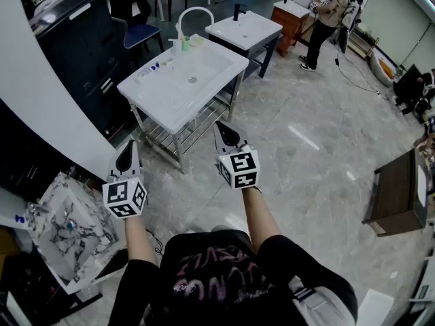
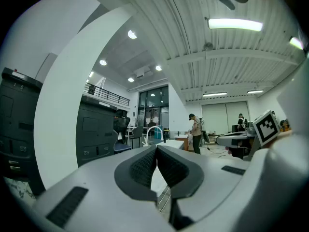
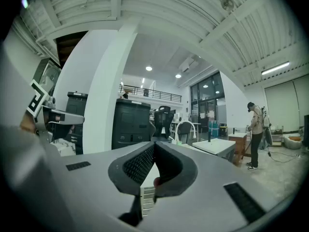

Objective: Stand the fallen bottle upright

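Closest to me, the left gripper and the right gripper are held out side by side above the pale grey polished stone floor, roughly level. In the left gripper view the black ribbed fingers are clenched tip to tip with nothing between them. The right gripper view shows the same: its ribbed pads are pressed together and empty.

Down at my left sits a grey-veined marble-pattern washbasin. Just ahead of the fingertips stands the white rectangular ceramic washbasin on its chrome tube frame. The left gripper lines up with its near left corner, the right gripper with its near right edge, and neither touches it.

Small items line the basin's far ledge, left of the white arched tap. A pale green container stands upright beside the tap. Further left are some tiny blue pieces, then a small clear thing lying flat. I take that one for the fallen bottle, though it is too small to be sure. It lies well apart from both sets of fingers, across the whole bowl from them.

Beyond is a second white washbasin, and a person stands at the far end of the room.
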A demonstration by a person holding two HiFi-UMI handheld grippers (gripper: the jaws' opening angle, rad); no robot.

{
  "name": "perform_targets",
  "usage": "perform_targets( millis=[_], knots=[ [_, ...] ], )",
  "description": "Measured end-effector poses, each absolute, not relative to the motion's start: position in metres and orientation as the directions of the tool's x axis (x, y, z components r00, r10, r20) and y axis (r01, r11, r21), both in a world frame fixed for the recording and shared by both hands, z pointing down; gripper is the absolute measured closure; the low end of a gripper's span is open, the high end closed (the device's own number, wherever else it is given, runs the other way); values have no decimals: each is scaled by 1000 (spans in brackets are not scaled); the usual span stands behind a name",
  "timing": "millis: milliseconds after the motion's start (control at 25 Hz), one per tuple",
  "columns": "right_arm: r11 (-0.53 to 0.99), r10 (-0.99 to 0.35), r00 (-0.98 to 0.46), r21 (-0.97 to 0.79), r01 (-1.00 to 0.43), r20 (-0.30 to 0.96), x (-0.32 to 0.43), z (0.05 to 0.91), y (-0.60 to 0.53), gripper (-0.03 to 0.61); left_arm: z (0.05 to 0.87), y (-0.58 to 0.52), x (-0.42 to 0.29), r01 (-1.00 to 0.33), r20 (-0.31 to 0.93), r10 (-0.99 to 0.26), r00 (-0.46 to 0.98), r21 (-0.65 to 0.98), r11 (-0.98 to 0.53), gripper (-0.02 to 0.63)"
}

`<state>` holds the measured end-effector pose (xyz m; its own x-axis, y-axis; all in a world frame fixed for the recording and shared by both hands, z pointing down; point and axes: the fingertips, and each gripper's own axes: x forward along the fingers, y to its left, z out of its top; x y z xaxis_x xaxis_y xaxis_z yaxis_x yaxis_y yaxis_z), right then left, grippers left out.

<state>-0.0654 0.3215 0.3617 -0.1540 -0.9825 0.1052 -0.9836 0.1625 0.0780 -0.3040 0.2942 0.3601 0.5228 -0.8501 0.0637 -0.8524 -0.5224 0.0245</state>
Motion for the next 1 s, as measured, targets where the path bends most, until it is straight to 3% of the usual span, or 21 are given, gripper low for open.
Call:
perform_targets(
  millis=[1000],
  knots=[
    [150,-984,-138,109,-983,113,-80,377,296,566,385,267,-314,-831,94,-826,556,56,-554,597]
  ],
)
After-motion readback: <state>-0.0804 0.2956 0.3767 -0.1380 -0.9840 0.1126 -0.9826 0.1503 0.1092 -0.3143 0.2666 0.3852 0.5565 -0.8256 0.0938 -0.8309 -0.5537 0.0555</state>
